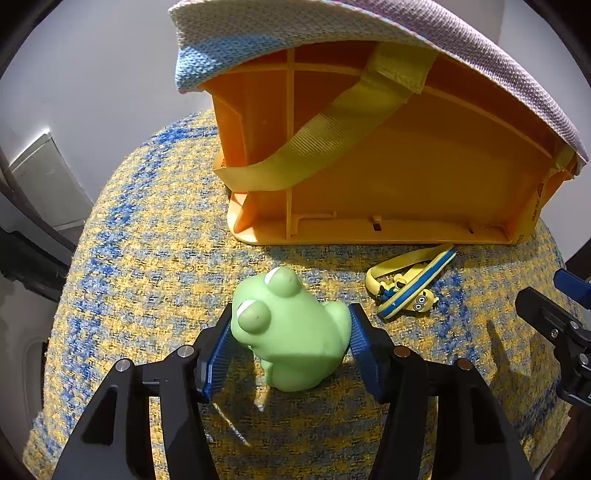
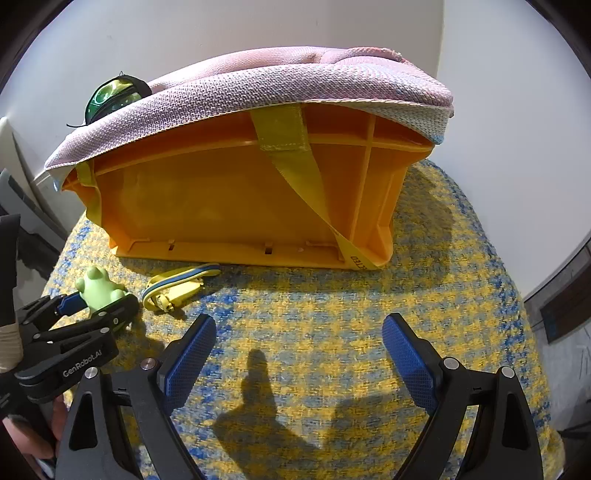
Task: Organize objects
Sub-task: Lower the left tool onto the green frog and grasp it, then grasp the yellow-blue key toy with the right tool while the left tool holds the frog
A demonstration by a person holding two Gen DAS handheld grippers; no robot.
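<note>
A green frog toy sits between the blue pads of my left gripper, which is shut on its sides; it rests on or just above the yellow-and-blue woven cloth. It also shows in the right wrist view, with the left gripper around it. A yellow-and-blue minion lanyard lies to its right, also seen in the right wrist view. An orange plastic crate stands behind, topped with a pink woven bag. My right gripper is open and empty over the cloth.
A yellow strap hangs down the orange crate's front. A green round object sits on the pink bag at the left. White walls stand behind. The cloth's edges drop off at left and right.
</note>
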